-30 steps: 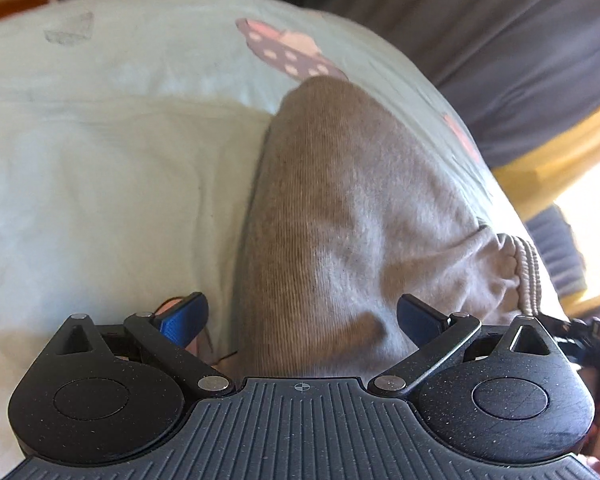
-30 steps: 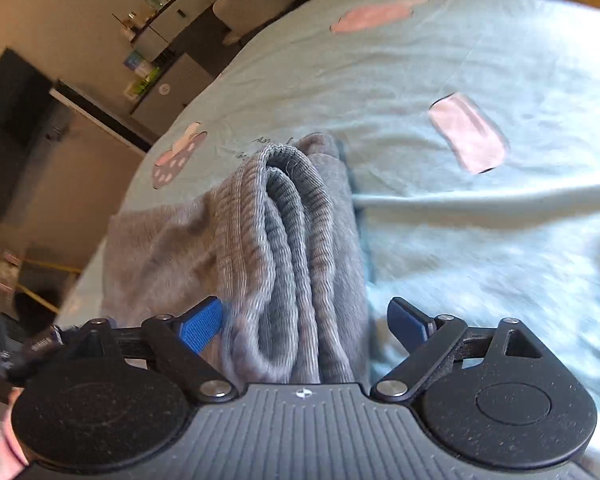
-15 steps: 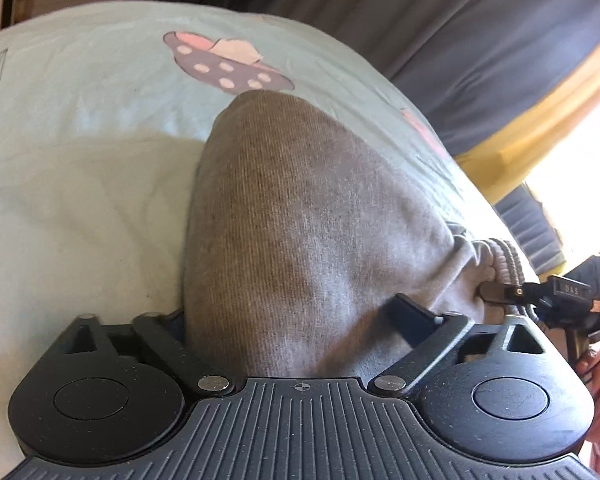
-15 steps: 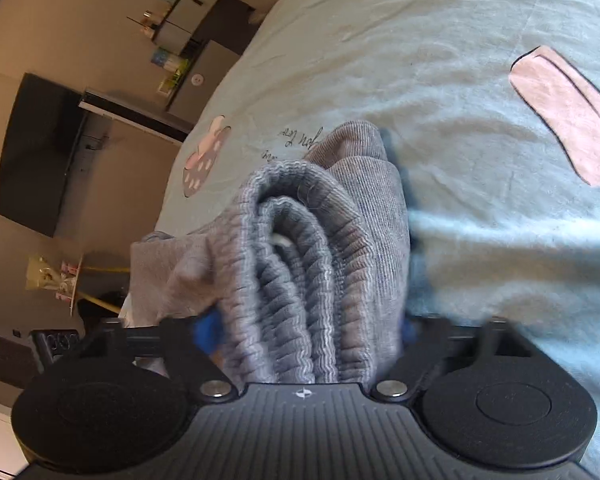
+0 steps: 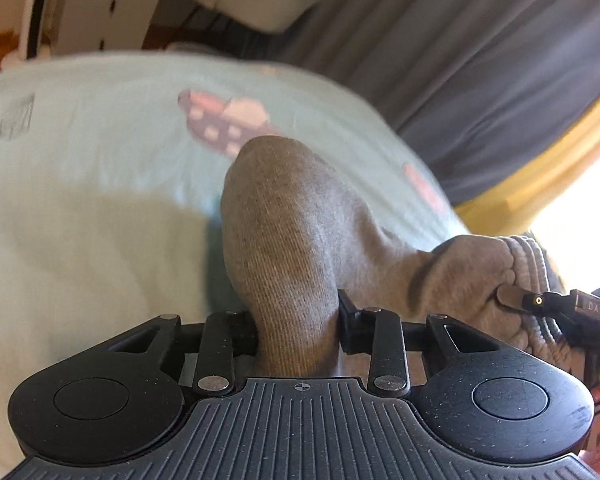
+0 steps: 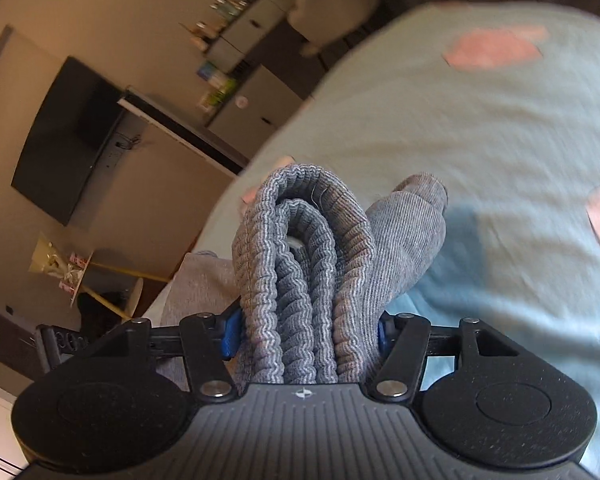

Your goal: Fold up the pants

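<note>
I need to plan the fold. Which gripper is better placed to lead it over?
Probably the right gripper: it is closing on the bunched ribbed waistband, the thick end. The left gripper pinches only plain pants fabric.

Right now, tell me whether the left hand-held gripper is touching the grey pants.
Touching. The left wrist view shows the left hand-held gripper closing, both pads pinching a bunched fold of the grey pants.
</note>
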`<state>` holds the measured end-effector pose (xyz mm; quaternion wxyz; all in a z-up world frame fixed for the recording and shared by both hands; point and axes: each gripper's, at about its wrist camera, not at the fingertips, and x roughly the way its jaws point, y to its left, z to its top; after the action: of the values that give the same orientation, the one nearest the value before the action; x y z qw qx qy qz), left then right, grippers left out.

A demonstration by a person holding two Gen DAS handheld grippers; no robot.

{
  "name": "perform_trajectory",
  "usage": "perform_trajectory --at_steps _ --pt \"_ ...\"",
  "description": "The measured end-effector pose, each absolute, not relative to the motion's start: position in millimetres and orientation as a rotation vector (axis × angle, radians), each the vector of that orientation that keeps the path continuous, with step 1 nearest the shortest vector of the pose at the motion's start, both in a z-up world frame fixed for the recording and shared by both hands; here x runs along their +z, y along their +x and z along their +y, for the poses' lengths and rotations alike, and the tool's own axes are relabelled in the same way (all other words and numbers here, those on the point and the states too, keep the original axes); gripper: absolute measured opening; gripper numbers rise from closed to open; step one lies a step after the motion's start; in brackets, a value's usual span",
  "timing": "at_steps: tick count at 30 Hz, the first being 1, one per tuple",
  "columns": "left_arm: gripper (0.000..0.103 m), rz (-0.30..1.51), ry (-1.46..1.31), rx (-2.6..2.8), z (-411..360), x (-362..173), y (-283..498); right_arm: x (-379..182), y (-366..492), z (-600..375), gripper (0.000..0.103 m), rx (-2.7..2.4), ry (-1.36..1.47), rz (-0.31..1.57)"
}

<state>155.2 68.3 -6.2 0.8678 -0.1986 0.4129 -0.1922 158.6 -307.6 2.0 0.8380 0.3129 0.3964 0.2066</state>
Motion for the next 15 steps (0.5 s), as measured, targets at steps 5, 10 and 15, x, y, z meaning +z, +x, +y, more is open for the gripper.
perform_trajectory --at_steps 5,10,15 --pt "0.077 0.808 -0.376 -0.17 76 6 160 22 182 -303 0.082 0.268 0.541 0.807" --pt "0.083 0.844 -0.29 -0.166 75 2 126 10 161 -296 0.09 0.151 0.414 0.833" --pt "0.088 0.931 -0.129 -0.151 51 -32 86 -9 122 -271 0.091 0.112 0.208 0.888"
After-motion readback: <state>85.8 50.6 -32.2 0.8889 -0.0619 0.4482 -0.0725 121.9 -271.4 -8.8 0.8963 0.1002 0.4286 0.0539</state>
